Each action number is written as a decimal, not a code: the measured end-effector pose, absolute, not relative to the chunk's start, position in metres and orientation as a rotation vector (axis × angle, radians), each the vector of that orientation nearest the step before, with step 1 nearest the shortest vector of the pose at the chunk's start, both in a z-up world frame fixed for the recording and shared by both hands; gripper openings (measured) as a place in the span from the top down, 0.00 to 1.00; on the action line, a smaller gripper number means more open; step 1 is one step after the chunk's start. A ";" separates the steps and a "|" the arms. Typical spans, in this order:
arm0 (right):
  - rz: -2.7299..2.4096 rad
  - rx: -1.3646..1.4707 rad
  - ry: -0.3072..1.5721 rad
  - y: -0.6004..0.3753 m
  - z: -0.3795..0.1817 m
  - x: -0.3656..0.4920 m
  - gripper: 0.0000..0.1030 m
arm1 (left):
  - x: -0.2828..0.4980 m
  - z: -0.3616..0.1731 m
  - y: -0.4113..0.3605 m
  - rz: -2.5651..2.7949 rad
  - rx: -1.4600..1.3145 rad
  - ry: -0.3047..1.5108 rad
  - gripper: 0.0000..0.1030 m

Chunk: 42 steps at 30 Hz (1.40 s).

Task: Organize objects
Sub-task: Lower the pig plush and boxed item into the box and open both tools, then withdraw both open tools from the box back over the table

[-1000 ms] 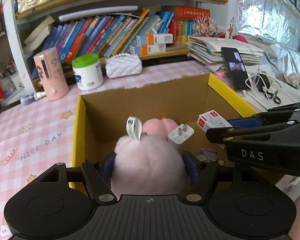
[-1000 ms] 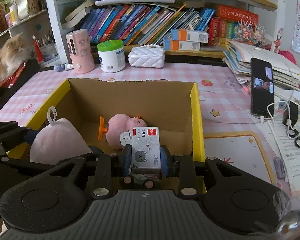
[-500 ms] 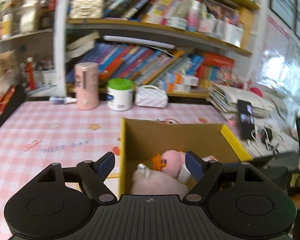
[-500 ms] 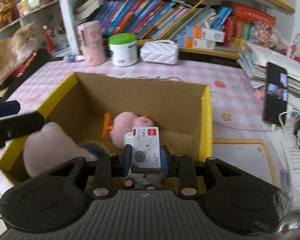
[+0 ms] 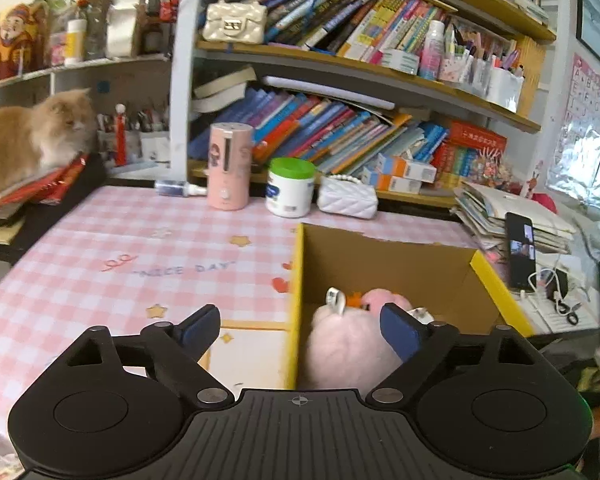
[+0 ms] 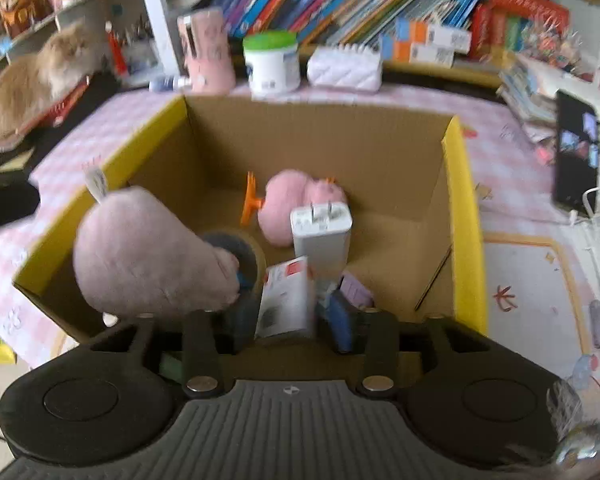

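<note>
A yellow-rimmed cardboard box (image 5: 298, 264) (image 6: 462, 208) stands on the pink checked tablecloth. Inside lie a pale pink plush (image 5: 348, 344) (image 6: 148, 256), a smaller pink plush with orange feet (image 6: 296, 204), a white charger plug (image 6: 320, 232) and a roll of tape (image 6: 240, 256). My left gripper (image 5: 300, 324) is open and empty, above the box's left wall. My right gripper (image 6: 288, 312) is low over the box's near end, its jaws spread apart. The small white staple box (image 6: 286, 298) sits tilted between them; the view is blurred, so contact is unclear.
A pink cylinder (image 5: 229, 168), a green-lidded jar (image 5: 290, 188) and a white quilted purse (image 5: 347, 200) stand behind the box under shelves of books. A cat (image 5: 28, 140) sits at the left. A phone (image 5: 520, 256), papers and cables lie right.
My left gripper let go of the pale pink plush into the box, then lifted and drew back left. My right gripper lowered into the box and its jaws spread; the staple box tilted.
</note>
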State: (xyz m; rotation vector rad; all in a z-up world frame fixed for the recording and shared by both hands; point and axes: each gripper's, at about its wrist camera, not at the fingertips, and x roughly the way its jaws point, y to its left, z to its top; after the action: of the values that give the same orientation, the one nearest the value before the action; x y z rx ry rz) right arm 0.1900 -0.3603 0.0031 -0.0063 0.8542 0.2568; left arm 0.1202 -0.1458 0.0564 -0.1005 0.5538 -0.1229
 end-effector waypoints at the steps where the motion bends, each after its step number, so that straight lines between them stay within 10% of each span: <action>1: 0.248 -0.009 0.832 -0.360 0.007 0.185 0.53 | 0.116 0.057 -0.144 -0.119 -0.096 0.549 0.13; 22: -0.050 0.012 0.612 -0.288 0.036 0.037 0.03 | 0.020 0.047 -0.079 -0.021 -0.053 0.587 0.03; 42: -0.078 0.049 0.711 -0.235 0.019 -0.030 0.00 | -0.026 0.034 -0.048 0.019 0.031 0.673 0.03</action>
State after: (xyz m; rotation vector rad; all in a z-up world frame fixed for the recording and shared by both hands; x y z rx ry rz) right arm -0.0304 -0.2348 0.0186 0.0490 0.7111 -0.0785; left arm -0.0264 -0.0476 0.0343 0.0309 0.6727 0.0192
